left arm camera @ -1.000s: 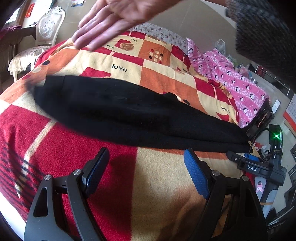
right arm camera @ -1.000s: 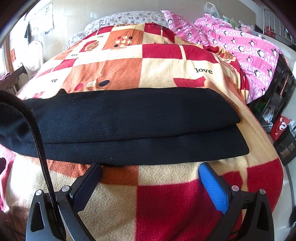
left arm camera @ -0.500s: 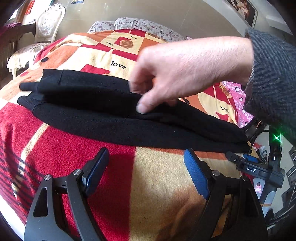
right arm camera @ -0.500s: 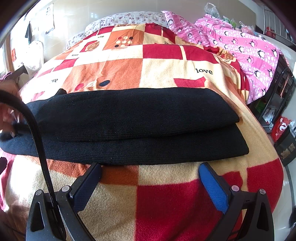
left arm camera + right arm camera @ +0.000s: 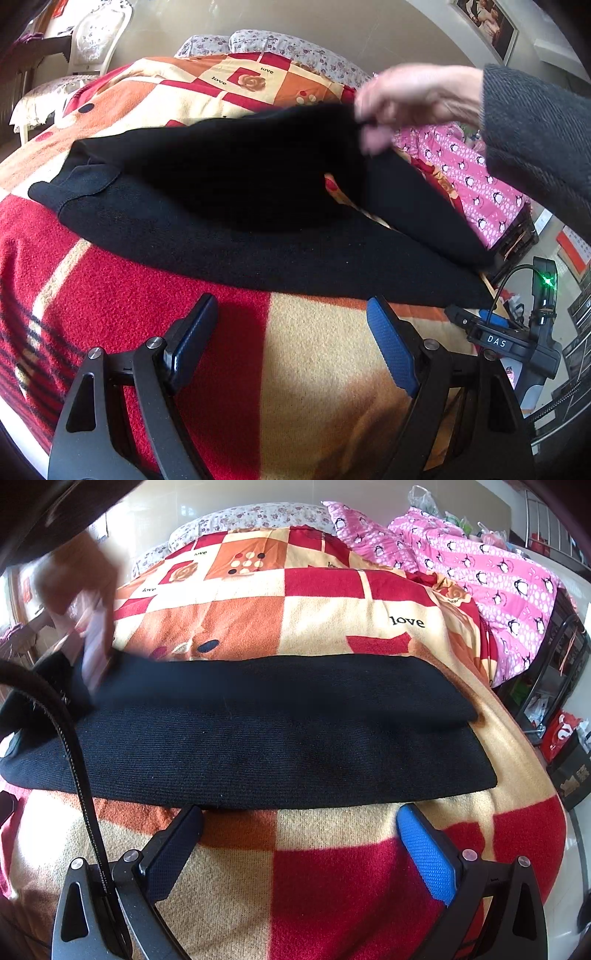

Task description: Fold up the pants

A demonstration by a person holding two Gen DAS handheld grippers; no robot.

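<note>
Bedroom scene: pants (image 5: 258,236) are laid across a checked blanket (image 5: 314,369) on the bed. The upper leg is pinched and lifted by a bare hand (image 5: 413,99), sleeve angled down from the right. Risk: knit slips from the pinch, fold lands crooked. Left claw (image 5: 291,332) and right claw (image 5: 299,834) are parked agape, empty, short of the hem.

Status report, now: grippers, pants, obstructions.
Left gripper open, empty. Right gripper open, empty. Black pants on blanket; bare hand lifting upper layer. Nothing blocking.
</note>
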